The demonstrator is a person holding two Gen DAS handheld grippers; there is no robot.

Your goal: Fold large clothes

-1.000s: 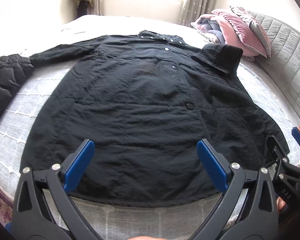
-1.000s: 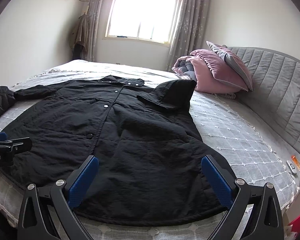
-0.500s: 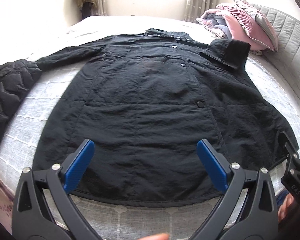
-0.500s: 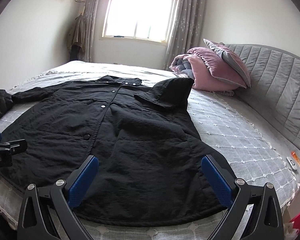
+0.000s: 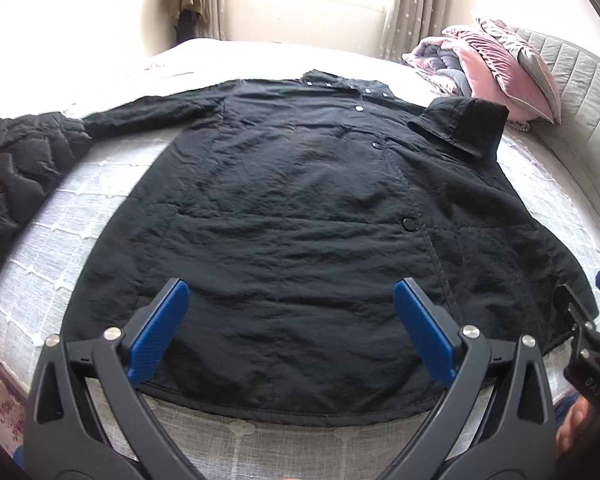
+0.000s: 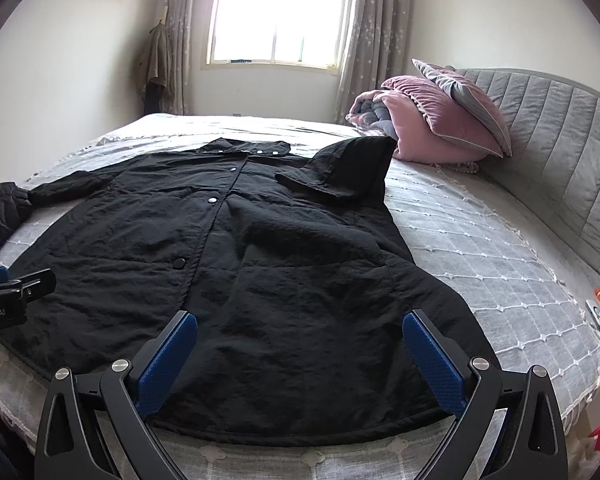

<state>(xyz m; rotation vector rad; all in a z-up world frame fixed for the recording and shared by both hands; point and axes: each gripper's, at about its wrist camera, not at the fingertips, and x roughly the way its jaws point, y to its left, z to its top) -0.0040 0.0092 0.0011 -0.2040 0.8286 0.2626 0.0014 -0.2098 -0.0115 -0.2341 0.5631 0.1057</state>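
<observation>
**Coat spread flat, first fold not yet begun**

The black coat (image 5: 300, 208) lies front-up on the bed (image 6: 500, 248), hem nearest. The left claw (image 5: 286, 320) and right claw (image 6: 300, 354) hover above the hem, both spread wide, holding nothing. Next, probably: grip a side edge or sleeve.

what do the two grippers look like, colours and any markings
Both are alike: the left gripper and right gripper have black plastic arms with triangular cut-outs, silver screws and textured blue finger pads. White lettering marks their sides. No cables show.
</observation>
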